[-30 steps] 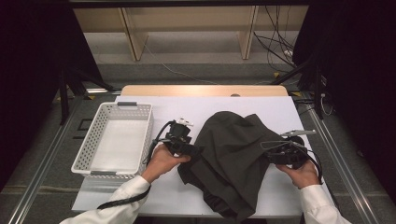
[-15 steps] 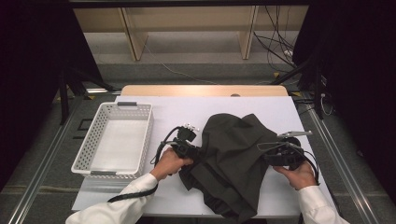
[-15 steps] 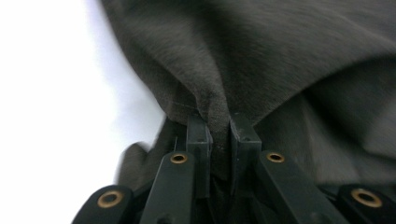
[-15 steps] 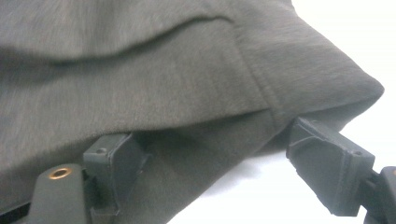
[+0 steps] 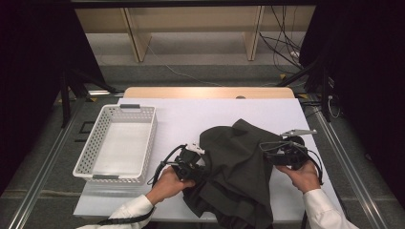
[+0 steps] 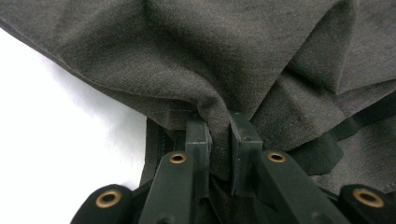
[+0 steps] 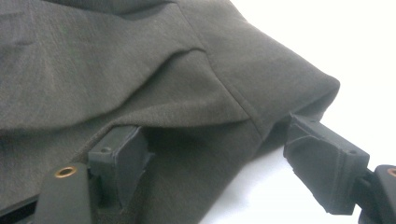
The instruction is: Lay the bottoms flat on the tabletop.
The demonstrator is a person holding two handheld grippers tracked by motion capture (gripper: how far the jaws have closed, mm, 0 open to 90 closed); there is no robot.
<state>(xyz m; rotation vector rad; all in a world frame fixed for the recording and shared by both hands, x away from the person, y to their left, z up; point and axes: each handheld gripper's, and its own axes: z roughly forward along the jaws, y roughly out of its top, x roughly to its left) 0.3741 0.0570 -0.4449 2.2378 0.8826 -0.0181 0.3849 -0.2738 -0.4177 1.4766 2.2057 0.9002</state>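
Observation:
A dark grey garment [image 5: 239, 162] lies crumpled on the white table [image 5: 191, 117], right of centre. My left gripper [image 5: 198, 168] is at its left edge. Its jaws have just been closing, and in the left gripper view [image 6: 219, 135] they pinch a fold of the garment [image 6: 219, 70] between the pads. My right gripper [image 5: 271, 152] sits at the garment's right edge. In the right gripper view [image 7: 212, 140] the jaws stand wide apart, a hemmed corner of the garment [image 7: 187, 84] lies over and between them, and neither pad presses on it.
A white perforated basket [image 5: 149, 138] stands on the left of the table with nothing in it. A wooden strip [image 5: 205, 92] runs along the table's far edge. Metal rails flank both sides, and cables lie on the floor at the back right.
My left hand has slid right into the garment's edge, and its jaws have gone from open to shut on a fold. The right hand has stayed put.

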